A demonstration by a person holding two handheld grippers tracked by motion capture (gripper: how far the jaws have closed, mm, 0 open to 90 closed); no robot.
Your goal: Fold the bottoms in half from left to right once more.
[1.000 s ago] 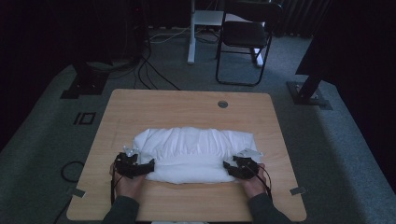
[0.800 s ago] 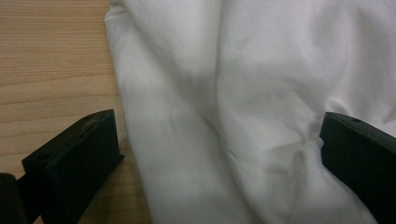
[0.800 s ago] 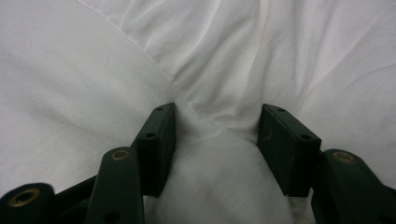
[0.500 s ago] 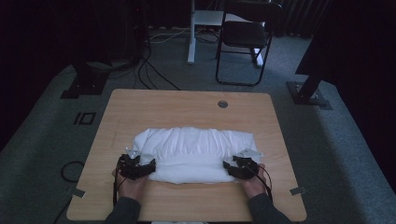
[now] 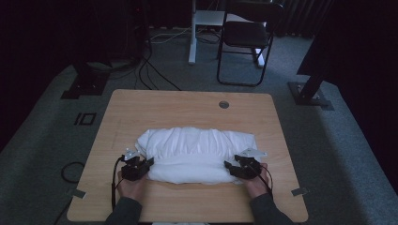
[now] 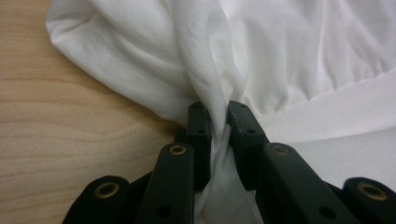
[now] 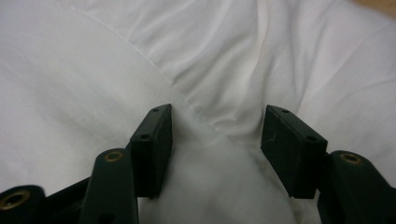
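Note:
A bunched white cloth lies across the middle of the wooden table. At the cloth's left end my left gripper has just been closing. Its jaws now pinch a twisted fold of the cloth, as the left gripper view shows around the left gripper. At the cloth's right end sits my right gripper. In the right gripper view the right gripper has its jaws apart and they have just been opening. A loose ridge of cloth lies between the pads, unpressed.
A hand holds each gripper near the table's front edge. A round cable hole sits at the table's far side. Beyond the table stand a black folding chair, a white post and floor cables.
Neither hand has shifted. The left jaws seem to have drawn together on the cloth's left end; the cloth lies as before.

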